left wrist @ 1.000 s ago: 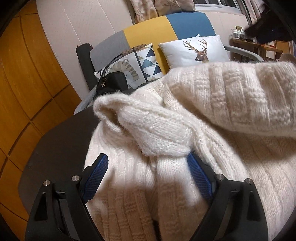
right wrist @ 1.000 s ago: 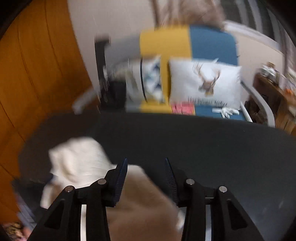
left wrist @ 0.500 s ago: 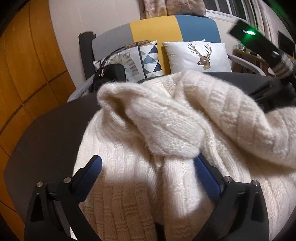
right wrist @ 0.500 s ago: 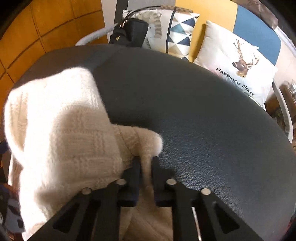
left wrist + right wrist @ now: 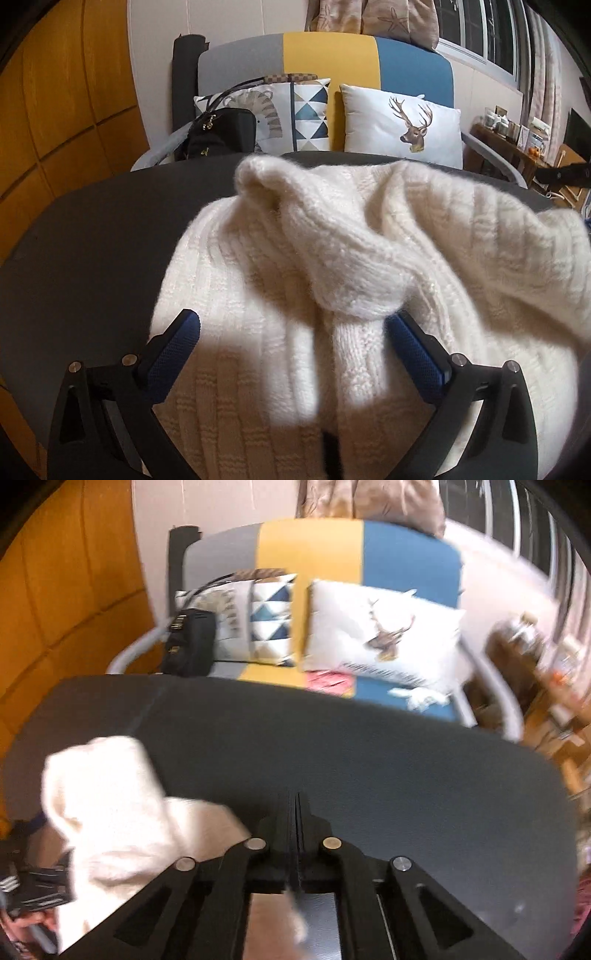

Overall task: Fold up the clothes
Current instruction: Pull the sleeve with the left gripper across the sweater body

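Orange wood wall panels (image 5: 55,110), tricolour sofa (image 5: 332,51), curtained window (image 5: 476,33); seemingly evening.

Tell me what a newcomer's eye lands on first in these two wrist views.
First, the fluffy cream sweater, heaped on the dark table and filling most of the left wrist view, between the wide-open blue pads of the left gripper. Behind the table, the grey, yellow and blue sofa draws the eye with its white deer cushion. In the blurred right wrist view, the right gripper has its jaws nearly together over the table.
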### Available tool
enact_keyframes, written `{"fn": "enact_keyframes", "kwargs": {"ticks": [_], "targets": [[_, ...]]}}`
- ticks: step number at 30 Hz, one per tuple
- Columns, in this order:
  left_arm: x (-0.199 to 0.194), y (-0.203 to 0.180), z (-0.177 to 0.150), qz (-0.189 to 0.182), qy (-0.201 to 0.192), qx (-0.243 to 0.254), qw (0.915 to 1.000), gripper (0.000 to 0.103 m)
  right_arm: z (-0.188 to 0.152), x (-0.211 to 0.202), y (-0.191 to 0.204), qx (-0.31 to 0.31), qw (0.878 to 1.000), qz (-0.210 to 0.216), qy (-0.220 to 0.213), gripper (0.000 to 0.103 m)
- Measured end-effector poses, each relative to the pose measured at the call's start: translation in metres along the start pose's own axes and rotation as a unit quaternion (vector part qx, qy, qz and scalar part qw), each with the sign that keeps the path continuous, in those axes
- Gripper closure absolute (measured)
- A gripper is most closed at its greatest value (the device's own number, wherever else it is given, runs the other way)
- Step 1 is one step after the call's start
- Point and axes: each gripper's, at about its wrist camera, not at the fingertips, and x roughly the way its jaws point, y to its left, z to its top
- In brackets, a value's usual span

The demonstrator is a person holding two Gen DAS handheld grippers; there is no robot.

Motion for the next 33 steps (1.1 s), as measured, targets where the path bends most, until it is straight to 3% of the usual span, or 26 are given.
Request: {"fn": "enact_keyframes", "kwargs": {"ticks": [1,6,9,11,12,16,18,19,22,24,29,33], "targets": [[-0.004,-0.001,0.004,-0.001,-0.003,0.0,1.0,0.0,0.001,0.005,0.004,0.001,1.0,0.02,0.012,0.08],[-0.034,-0.011,0.034,0.04,-0.068,0.04,0.9961,0.0,0.016,0.062,0.045,-0.049,0.994,0.017,0.094,0.078],[-0.048,-0.012,0.059,0.086,-0.127,0.083,0.9847,0.0,0.019,0.097,0.064,-0.08,0.986,0.015,0.143,0.077],[-0.037,-0.011,0.075,0.104,-0.124,0.105,0.9811,0.0,0.009,0.117,0.07,-0.085,0.98,0.021,0.18,0.071],[-0.022,-0.01,0.081,0.106,-0.1,0.116,0.9825,0.0,0.003,0.122,0.073,-0.087,0.978,0.02,0.187,0.07],[0.055,-0.004,0.087,0.116,0.026,0.135,0.9837,0.0,-0.014,0.11,0.086,-0.103,0.987,-0.014,0.12,0.073],[0.088,0.006,0.078,0.086,0.088,0.088,0.9885,0.0,-0.02,0.104,0.088,-0.101,0.989,-0.013,0.109,0.082],[0.095,0.015,0.073,0.063,0.095,0.037,0.9927,0.0,-0.023,0.101,0.089,-0.099,0.99,-0.013,0.102,0.086],[0.096,0.036,0.056,0.023,0.073,-0.065,0.9949,0.0,-0.034,0.09,0.088,-0.089,0.994,-0.024,0.066,0.091],[0.091,0.034,0.054,0.03,0.064,-0.06,0.9957,0.0,-0.041,0.084,0.088,-0.081,0.995,-0.032,0.041,0.097],[0.081,0.034,0.051,0.038,0.054,-0.06,0.996,0.0,-0.046,0.06,0.087,-0.073,0.995,-0.069,-0.029,0.098],[0.064,0.03,0.044,0.075,0.031,-0.033,0.9961,0.0,-0.041,0.038,0.074,-0.054,0.992,-0.094,-0.064,0.099]]}}
